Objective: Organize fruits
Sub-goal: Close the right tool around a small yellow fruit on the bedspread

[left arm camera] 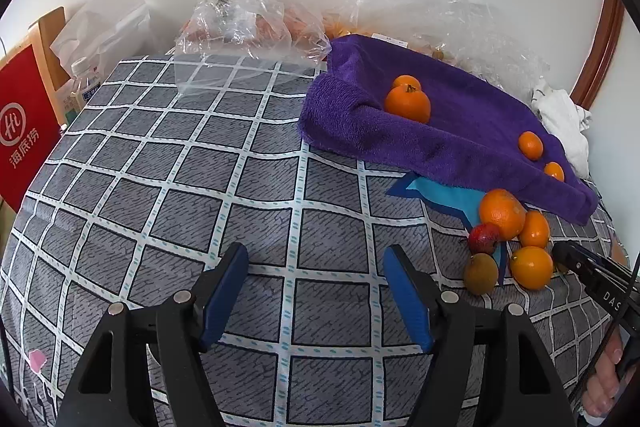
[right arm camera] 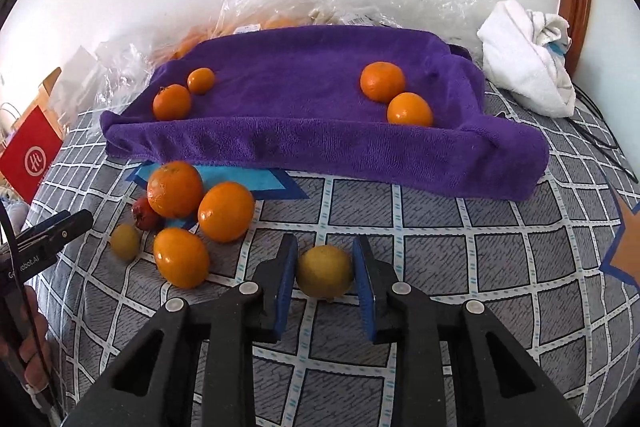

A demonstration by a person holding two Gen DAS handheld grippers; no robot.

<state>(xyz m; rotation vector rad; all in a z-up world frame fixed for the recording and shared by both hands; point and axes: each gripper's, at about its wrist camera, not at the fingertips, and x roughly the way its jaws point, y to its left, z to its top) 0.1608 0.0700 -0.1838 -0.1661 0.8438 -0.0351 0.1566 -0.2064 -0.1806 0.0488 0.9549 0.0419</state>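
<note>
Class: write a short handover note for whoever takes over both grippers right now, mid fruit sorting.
Right gripper: shut on a yellow-green fruit on the checked cloth.
Left gripper: open, empty, over bare cloth.
Done: four oranges on the purple towel, two at its left, two at its right.
Left: the held fruit, plus a pile in front of the towel: three oranges, a red fruit, another yellow-green one.

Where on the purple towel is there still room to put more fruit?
The middle of the purple towel is bare, between two oranges at its left and two at its right. In front, the fruit pile is crowded.
</note>
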